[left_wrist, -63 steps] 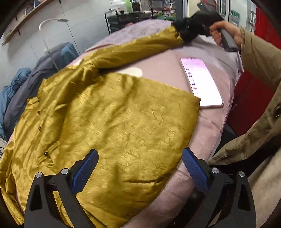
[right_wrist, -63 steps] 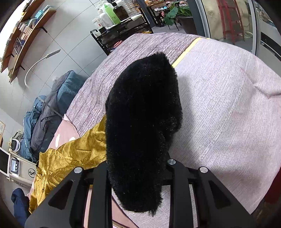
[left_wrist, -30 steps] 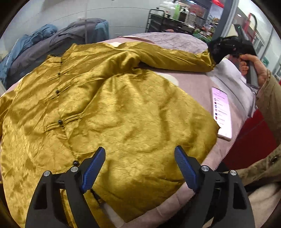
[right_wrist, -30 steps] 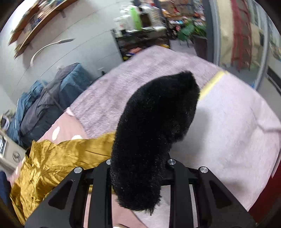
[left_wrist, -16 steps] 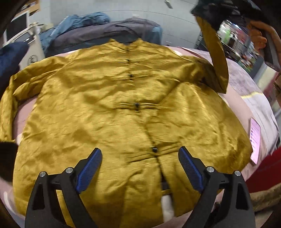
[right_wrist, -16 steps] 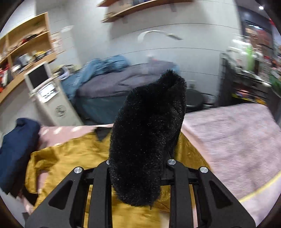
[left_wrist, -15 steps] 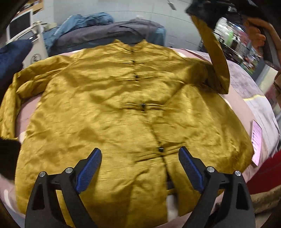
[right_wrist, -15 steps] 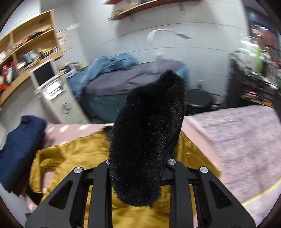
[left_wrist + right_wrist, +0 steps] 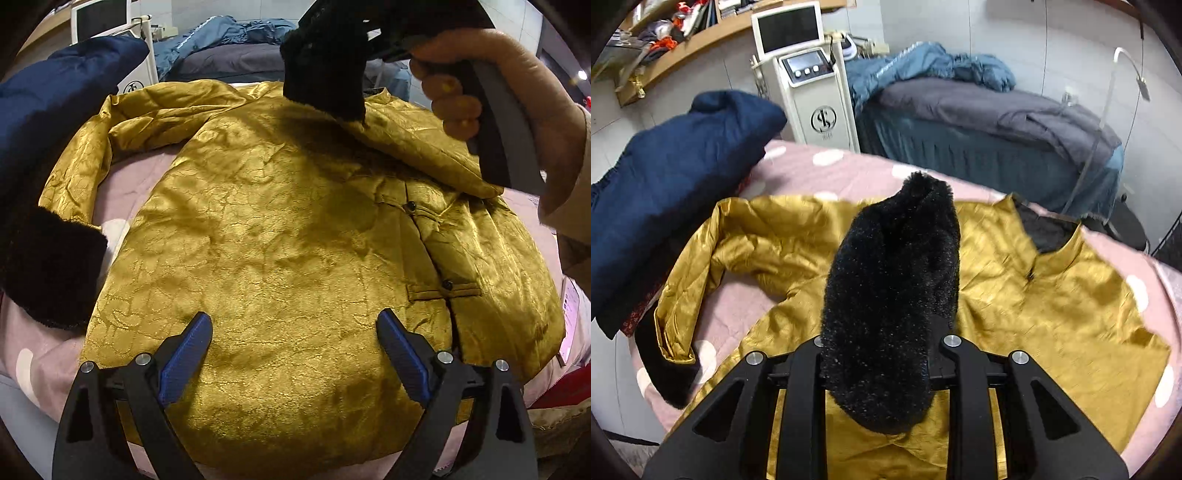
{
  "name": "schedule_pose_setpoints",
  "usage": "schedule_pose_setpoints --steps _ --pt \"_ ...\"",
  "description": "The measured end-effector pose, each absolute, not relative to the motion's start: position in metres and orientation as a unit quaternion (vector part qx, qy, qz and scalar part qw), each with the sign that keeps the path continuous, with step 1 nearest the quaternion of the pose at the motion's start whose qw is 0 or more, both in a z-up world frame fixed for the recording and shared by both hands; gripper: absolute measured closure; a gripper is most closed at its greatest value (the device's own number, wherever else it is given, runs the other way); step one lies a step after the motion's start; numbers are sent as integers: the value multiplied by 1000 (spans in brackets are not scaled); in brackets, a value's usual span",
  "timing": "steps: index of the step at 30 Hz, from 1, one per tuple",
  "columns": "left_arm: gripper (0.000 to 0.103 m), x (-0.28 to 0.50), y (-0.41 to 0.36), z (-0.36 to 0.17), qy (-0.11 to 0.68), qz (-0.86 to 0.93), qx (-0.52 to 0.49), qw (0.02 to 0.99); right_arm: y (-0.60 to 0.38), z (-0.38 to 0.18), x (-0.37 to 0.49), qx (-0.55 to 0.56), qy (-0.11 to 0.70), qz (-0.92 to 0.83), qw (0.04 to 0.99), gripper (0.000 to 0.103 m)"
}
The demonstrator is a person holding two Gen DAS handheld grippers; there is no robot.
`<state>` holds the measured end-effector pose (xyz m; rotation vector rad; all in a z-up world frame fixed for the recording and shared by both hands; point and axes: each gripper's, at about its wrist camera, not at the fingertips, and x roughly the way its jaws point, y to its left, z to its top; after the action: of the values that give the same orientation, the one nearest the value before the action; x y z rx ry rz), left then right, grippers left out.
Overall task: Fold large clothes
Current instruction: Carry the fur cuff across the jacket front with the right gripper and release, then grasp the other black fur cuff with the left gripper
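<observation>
A gold satin jacket [image 9: 280, 236] with black buttons lies spread front-up on a pink dotted cover [image 9: 147, 173]. My left gripper [image 9: 293, 338] is open and empty, blue pads apart over the jacket's hem. My right gripper [image 9: 886, 354] is shut on the black fur cuff [image 9: 894, 295] of the right sleeve and holds it over the jacket's chest; it shows in the left wrist view [image 9: 325, 66] near the collar, the sleeve [image 9: 417, 155] folded across the body. The other sleeve [image 9: 74, 177] with its fur cuff [image 9: 48, 266] lies at the left.
A dark blue garment [image 9: 665, 192] lies at the bed's far left. A white machine with a screen [image 9: 809, 81] stands behind it. A second bed with grey and blue covers [image 9: 990, 110] is beyond. A phone [image 9: 569, 321] lies at the right edge.
My right gripper has carried the fur cuff leftward over the jacket, folding the sleeve across the chest. My left gripper has shifted left along the hem, still open.
</observation>
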<state>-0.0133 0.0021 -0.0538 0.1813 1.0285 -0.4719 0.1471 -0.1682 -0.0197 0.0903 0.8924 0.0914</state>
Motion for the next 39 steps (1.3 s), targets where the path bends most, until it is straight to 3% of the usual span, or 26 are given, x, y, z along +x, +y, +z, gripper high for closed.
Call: schedule_pose_setpoints --steps 2,4,5,7,8,16,22,30,39 --pt "13 -12 5 -53 485 -220 83 842 -154 -27 150 31 437 48 898 78" --pt "13 -11 6 -51 481 -217 83 845 -139 -35 152 1 438 51 898 67" --pt "12 -12 7 -49 479 -215 83 847 -132 -39 151 -16 438 50 897 60" --pt "11 -12 9 -48 477 -213 82 849 -121 -44 147 -37 434 49 899 26" --pt "10 -12 10 -48 477 -212 81 849 -118 -45 145 -41 430 51 901 22" --pt "9 -1 18 -41 475 -202 64 854 -137 -36 102 -24 390 50 919 22" --pt "10 27 8 -18 446 -205 80 868 -225 -61 84 44 438 -75 895 22" --pt "37 89 -50 -16 451 -237 93 856 -309 -97 55 102 478 -171 855 22" --pt "33 166 -110 -70 492 -208 180 826 -330 -117 78 73 507 -179 840 22"
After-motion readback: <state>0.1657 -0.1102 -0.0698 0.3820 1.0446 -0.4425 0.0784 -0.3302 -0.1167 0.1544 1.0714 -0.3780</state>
